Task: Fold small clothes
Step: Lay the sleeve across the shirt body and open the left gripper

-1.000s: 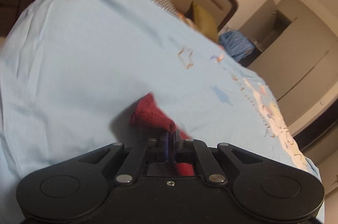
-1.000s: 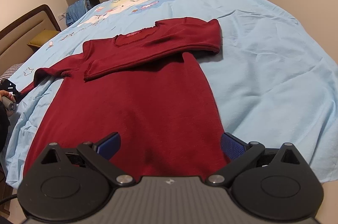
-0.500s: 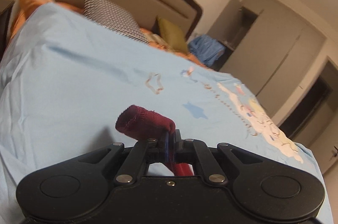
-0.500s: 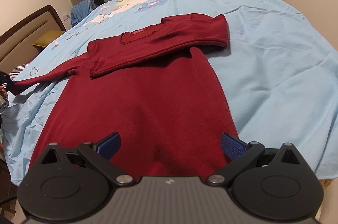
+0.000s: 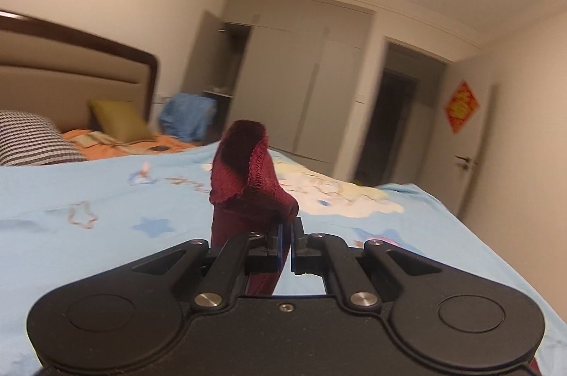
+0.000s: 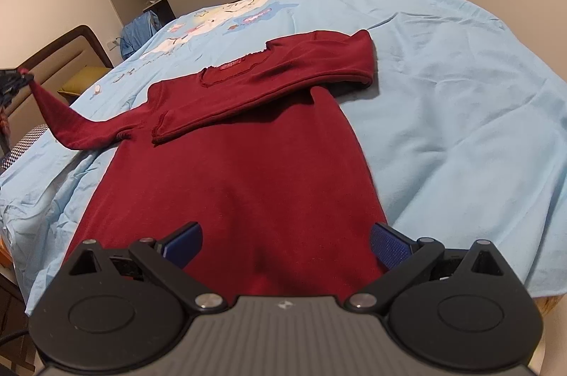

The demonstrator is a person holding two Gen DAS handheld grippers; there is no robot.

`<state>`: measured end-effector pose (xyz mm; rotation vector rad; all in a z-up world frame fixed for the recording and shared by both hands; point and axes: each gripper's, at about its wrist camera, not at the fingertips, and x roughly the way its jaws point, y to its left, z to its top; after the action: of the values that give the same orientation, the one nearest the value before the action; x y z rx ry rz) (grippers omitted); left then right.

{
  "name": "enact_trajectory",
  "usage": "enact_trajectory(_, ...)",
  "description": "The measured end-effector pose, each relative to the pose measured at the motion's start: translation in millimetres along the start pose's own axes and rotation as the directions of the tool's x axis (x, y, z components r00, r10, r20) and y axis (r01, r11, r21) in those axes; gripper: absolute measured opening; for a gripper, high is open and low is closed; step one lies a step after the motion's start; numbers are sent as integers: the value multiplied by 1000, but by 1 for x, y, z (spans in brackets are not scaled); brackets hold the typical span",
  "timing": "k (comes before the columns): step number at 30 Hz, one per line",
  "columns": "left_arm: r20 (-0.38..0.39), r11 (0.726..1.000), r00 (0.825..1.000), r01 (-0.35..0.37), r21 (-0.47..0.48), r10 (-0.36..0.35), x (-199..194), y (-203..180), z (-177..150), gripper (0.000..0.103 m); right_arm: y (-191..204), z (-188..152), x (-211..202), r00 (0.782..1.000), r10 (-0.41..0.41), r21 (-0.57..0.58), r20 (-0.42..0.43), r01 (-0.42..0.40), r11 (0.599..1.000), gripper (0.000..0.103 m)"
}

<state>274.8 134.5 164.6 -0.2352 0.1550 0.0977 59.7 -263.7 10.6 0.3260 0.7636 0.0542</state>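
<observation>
Dark red long-sleeved sweater [image 6: 241,170] lies flat, front down or up unclear, on the light blue bedsheet [image 6: 443,113], hem nearest the right wrist camera, neckline at the far end.

One sleeve [image 6: 283,85] is already folded across the chest, cuff ending left of centre. Judged: first sleeve fold done.

Other sleeve [image 6: 74,124] is raised off the bed at the left. Left tongs [image 5: 286,241] are clamped together on its cuff [image 5: 248,174]; the cuff stands up above the pads.

Right tongs [image 6: 285,245] are spread apart, holding nothing, poised over the hem.

Left to do, as I judge it: lay the second sleeve across, then fold the body up from the hem.
</observation>
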Motion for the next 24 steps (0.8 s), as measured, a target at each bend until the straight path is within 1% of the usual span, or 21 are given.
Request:
enact_trajectory(3, -25, 995, 997, 76, 58, -74, 3, -49, -13, 3, -6, -1, -3, 1000, -3, 19, 13, 3, 1000, 103)
enact_trajectory(5, -35, 986, 992, 122, 111, -119, 4, -82, -26, 3, -11, -1, -5, 1000, -7, 34, 23, 6, 999, 103)
enact_trajectory(8, -45, 967, 983, 182, 180, -177, 8, -128, -57, 3, -19, -3, -9, 999, -18, 57, 32, 16, 998, 103)
enact_trajectory(10, -80, 957, 973, 226, 184, -215, 14, -153, -79, 3, -25, -4, -11, 999, -25, 73, 37, 22, 997, 103)
enact_trajectory(12, -126, 948, 962, 263, 181, -243, 24, -170, -107, 3, -30, -5, -13, 999, -31, 90, 40, 28, 996, 103)
enact_trajectory(17, -240, 928, 933, 318, 194, -269, 42, -205, -167, 3, -41, -8, -20, 997, -46, 117, 54, 40, 992, 103)
enact_trajectory(20, -290, 921, 920, 331, 208, -265, 47, -211, -196, 3, -48, -11, -24, 997, -58, 134, 58, 50, 990, 103)
enact_trajectory(23, -329, 913, 904, 353, 207, -274, 49, -212, -216, 3, -55, -13, -27, 996, -67, 152, 60, 57, 987, 103)
enact_trajectory(24, -340, 908, 899, 360, 217, -275, 44, -217, -222, 3, -57, -14, -27, 996, -69, 157, 60, 58, 986, 103)
